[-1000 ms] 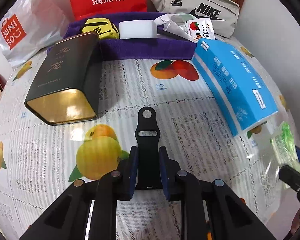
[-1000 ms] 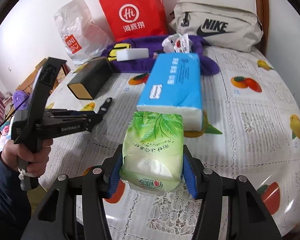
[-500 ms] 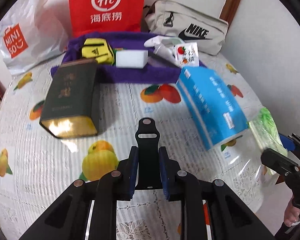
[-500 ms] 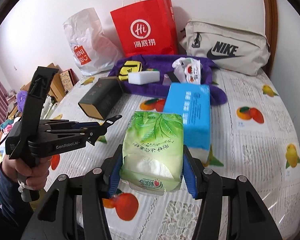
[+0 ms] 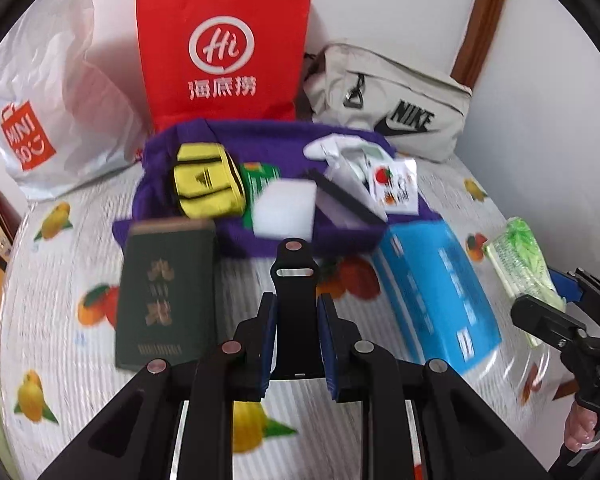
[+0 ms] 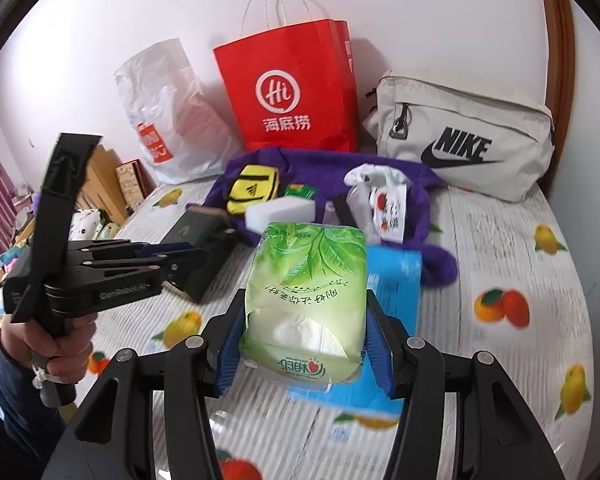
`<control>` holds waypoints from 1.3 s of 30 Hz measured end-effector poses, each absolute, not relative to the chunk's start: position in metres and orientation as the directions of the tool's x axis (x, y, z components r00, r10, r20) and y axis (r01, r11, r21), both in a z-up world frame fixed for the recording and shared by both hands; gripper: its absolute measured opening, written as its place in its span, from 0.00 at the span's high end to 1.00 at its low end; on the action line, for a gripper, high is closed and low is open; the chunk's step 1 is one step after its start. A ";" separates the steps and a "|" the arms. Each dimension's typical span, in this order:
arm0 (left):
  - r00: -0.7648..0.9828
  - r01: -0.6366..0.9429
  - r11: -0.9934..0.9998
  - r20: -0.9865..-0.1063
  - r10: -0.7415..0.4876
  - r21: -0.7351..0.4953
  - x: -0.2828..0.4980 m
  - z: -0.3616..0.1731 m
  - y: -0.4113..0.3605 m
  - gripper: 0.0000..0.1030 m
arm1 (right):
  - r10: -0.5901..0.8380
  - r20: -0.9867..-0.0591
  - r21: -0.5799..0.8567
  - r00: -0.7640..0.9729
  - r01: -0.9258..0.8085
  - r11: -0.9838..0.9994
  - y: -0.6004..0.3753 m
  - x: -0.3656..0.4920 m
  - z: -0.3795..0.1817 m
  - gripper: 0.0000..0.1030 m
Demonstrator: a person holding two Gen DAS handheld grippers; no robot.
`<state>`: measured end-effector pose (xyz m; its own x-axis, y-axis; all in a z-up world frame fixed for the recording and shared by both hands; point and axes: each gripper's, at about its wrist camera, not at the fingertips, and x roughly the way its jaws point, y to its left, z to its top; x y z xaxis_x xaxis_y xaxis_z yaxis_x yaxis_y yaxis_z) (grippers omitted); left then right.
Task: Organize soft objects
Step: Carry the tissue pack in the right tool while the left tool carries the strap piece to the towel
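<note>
My left gripper (image 5: 296, 344) is shut on a black watch strap (image 5: 294, 280) and holds it above the table. My right gripper (image 6: 304, 344) is shut on a green tissue pack (image 6: 308, 288), also held in the air; the pack shows at the right of the left wrist view (image 5: 520, 256). A blue tissue pack (image 5: 432, 292) lies on the fruit-print tablecloth (image 5: 60, 272). Behind it a purple cloth (image 5: 260, 148) carries a yellow pouch (image 5: 206, 184), a white sponge block (image 5: 286, 208) and a white snack bag (image 5: 392, 184).
A dark green tin (image 5: 164, 296) lies left of the strap. At the back by the wall stand a red paper bag (image 5: 224, 48), a white Miniso plastic bag (image 5: 40, 120) and a beige Nike bag (image 5: 392, 100). The left gripper and hand show in the right wrist view (image 6: 100, 276).
Both grippers have risen and drawn back with their loads, so the table objects look smaller and lower. The current frames are motion-blurred.
</note>
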<state>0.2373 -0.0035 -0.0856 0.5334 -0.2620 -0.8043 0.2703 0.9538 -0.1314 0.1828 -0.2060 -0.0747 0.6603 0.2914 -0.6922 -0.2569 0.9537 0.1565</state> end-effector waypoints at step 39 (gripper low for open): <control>0.489 0.218 0.957 -0.827 -0.277 -0.191 0.396 -0.104 0.012 0.81 | 0.263 -0.787 0.181 0.557 -0.199 0.963 -0.201 0.378 -0.111 0.48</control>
